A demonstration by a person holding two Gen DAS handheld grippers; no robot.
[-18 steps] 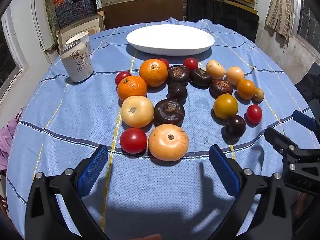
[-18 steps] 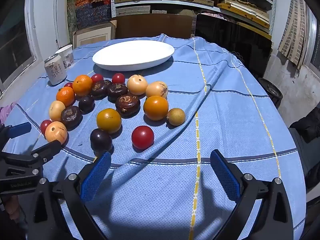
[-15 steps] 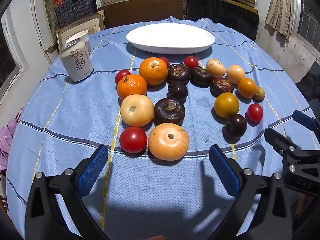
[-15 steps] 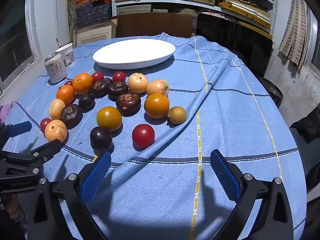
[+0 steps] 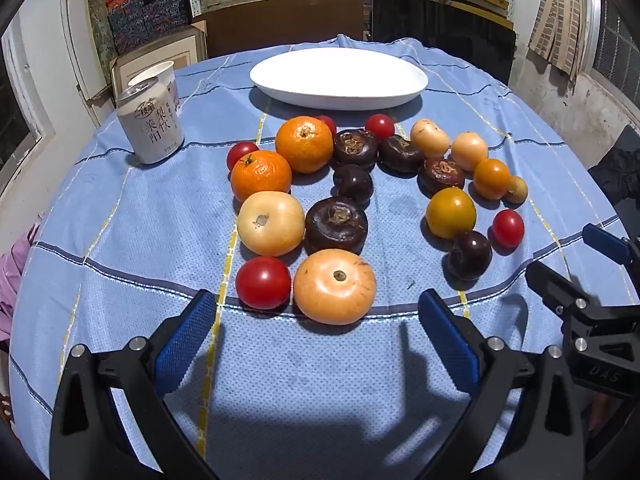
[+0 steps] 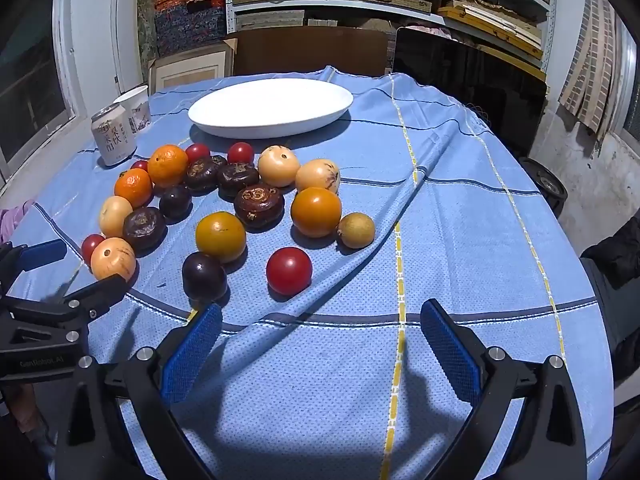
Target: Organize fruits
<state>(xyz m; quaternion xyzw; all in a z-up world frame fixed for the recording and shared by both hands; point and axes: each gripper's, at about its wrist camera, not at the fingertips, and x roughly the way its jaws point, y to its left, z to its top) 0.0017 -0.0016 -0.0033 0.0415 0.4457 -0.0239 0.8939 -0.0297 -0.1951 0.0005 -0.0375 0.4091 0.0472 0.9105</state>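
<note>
Several fruits lie loose on the blue tablecloth: oranges (image 5: 305,143), pale peach-coloured fruits (image 5: 335,286), dark purple ones (image 5: 336,224), red tomatoes (image 5: 263,282) and yellow-orange ones (image 5: 451,213). An empty white oval plate (image 5: 338,76) stands behind them; it also shows in the right wrist view (image 6: 271,107). My left gripper (image 5: 318,334) is open and empty, just in front of the nearest peach fruit. My right gripper (image 6: 318,346) is open and empty, in front of a red tomato (image 6: 289,271) and a dark fruit (image 6: 204,276).
A drink can (image 5: 151,124) and a paper cup (image 5: 158,74) stand at the table's far left. Shelves and cardboard boxes are behind the table. The cloth has a raised fold (image 6: 400,196) on the right side. The other gripper (image 5: 588,312) shows at the right edge.
Both grippers have edged slightly forward toward the fruits. Nothing was taken hold of or moved.
</note>
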